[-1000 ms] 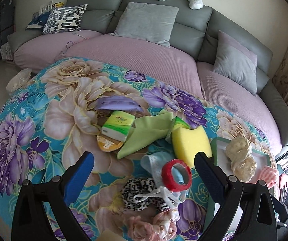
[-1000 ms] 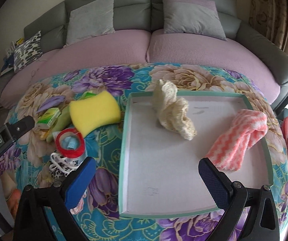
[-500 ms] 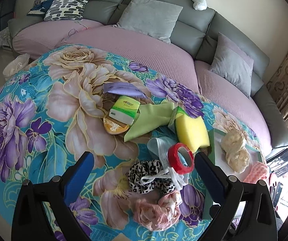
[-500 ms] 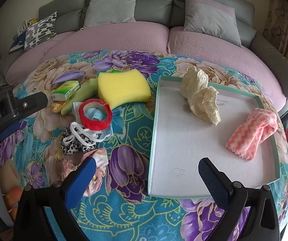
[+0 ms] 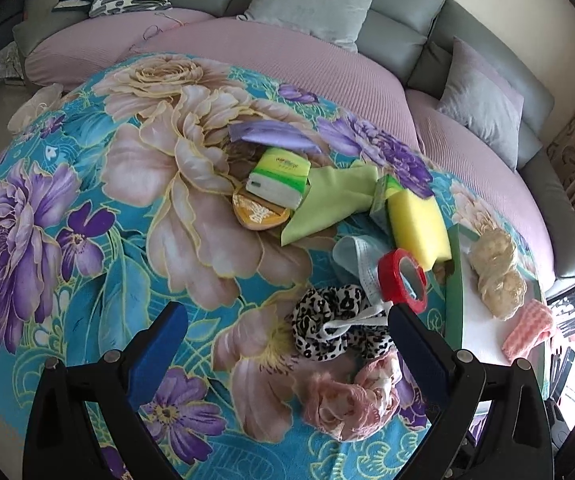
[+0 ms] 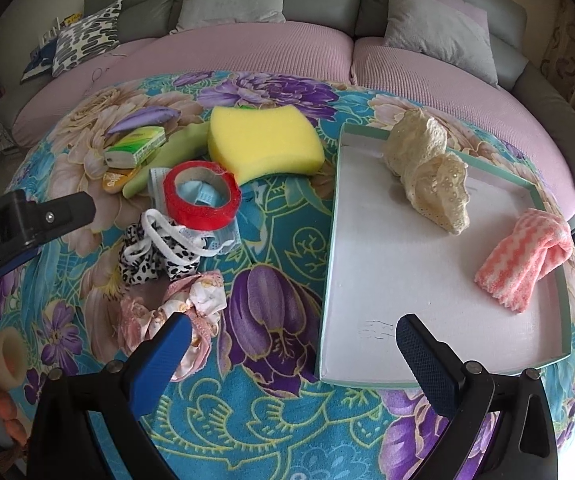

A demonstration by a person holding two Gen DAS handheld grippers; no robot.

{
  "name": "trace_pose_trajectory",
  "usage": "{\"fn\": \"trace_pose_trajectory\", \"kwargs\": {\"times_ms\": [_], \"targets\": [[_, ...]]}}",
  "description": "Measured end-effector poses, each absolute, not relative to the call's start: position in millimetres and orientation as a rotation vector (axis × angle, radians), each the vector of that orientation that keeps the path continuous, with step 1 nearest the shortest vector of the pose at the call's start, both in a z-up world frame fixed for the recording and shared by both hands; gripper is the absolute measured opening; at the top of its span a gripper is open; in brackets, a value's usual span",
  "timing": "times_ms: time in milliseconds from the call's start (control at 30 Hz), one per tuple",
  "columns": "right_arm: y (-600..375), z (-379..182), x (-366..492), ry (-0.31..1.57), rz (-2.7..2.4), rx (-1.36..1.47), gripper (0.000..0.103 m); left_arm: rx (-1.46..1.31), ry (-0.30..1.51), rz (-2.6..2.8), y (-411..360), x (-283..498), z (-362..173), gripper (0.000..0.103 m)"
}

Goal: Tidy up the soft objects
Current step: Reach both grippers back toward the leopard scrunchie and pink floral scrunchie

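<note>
A white tray with a green rim [image 6: 427,280] holds a cream lace scrunchie [image 6: 431,176] and a pink-white knit cloth [image 6: 527,264]. Left of it on the floral cloth lie a yellow sponge [image 6: 265,144], a red tape roll [image 6: 201,196] on a blue face mask [image 6: 223,236], a leopard scrunchie [image 6: 155,256] and a pink scrunchie [image 6: 183,304]. My right gripper [image 6: 291,340] is open and empty, above the table's near edge between the pink scrunchie and the tray. My left gripper [image 5: 287,340] is open and empty, just before the leopard scrunchie [image 5: 339,328].
A green tissue pack [image 5: 279,180], a light green cloth [image 5: 331,200], a purple packet [image 5: 271,136] and an orange item [image 5: 259,212] lie mid-table. A grey-and-pink sofa with cushions [image 5: 315,0] curves behind. The left gripper's body [image 6: 27,220] shows at the right view's left edge.
Both grippers have drawn back and shifted left. More of the near table shows, and the pink scrunchie has come into both views. Both stayed open.
</note>
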State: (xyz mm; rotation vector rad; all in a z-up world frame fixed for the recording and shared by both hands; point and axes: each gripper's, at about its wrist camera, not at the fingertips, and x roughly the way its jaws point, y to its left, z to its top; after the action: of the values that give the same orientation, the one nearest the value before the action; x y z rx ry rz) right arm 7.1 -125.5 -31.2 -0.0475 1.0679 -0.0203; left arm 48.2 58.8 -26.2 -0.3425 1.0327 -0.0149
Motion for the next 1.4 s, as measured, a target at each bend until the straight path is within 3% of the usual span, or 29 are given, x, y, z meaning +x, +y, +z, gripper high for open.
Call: {"fn": "trace_pose_trajectory", "kwargs": {"times_ms": [900,967,1100,1167,1233,1400], "targets": [[-120,-44,12,1.125,0.057,-0.026,0.103,-0.375,1.251,-0.086,51,64,-71,0.097],[-120,-44,13,1.126,0.057,-0.025,0.103,-0.401,1.254,-0.114,50,65,-73,0.082],[-122,-46,14,1.138,0.051,-0.021,0.103,-0.489,1.228,-0.128,62,64,-71,0.077],[-122,-46,14,1.138,0.053,-0.023,0.103,-0.495,1.205,-0.115,65,65,-68,0.064],[-121,-47,14,1.138,0.055,-0.028,0.103,-0.528,1.193,-0.129,67,70,-69,0.058],[-118,-48,15,1.143,0.056,-0.038,0.103,-0.565,1.202,-0.166,63,87,-79,0.05]]}}
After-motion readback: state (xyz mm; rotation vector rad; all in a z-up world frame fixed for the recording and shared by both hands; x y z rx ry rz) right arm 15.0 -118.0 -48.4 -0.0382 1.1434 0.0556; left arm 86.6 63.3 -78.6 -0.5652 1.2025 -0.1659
